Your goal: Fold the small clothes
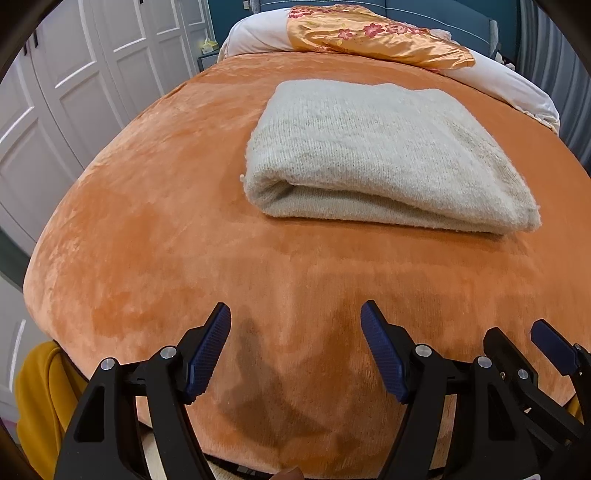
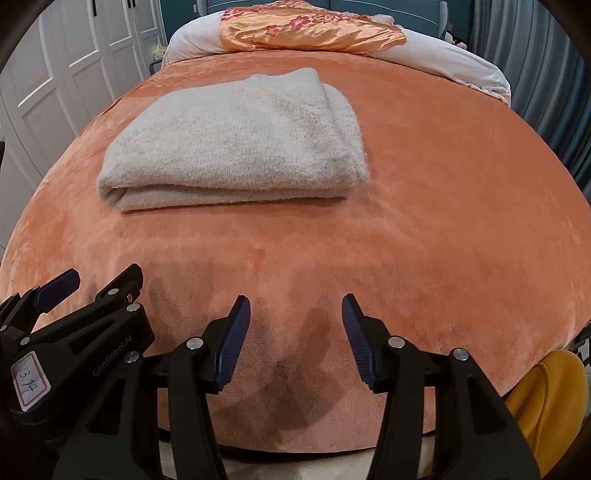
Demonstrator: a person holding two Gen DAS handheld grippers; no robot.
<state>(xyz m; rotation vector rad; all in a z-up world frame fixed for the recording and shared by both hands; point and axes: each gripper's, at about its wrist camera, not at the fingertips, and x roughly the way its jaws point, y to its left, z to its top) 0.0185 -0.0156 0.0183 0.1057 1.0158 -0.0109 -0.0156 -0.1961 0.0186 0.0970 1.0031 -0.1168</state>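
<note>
White wardrobe doors (image 1: pixel 85 74) stand far left of an orange blanket (image 1: pixel 166 229) covering the bed. Left gripper (image 1: pixel 295 350) hovers near, released and empty. Folded cream sweater (image 1: pixel 376 155) lies mid-bed. Right gripper (image 2: pixel 295 339) is likewise spread, grasping nothing.

You are in a home bedroom. A bed (image 1: pixel 147 221) covered with an orange plush blanket fills the view, with a white pillow (image 1: pixel 255 33) and an orange floral satin cover (image 1: pixel 369 33) at its head against a blue headboard (image 2: pixel 369 7). White panelled wardrobe doors (image 1: pixel 74 92) line one side, grey curtains (image 2: pixel 535 74) the other.
</note>
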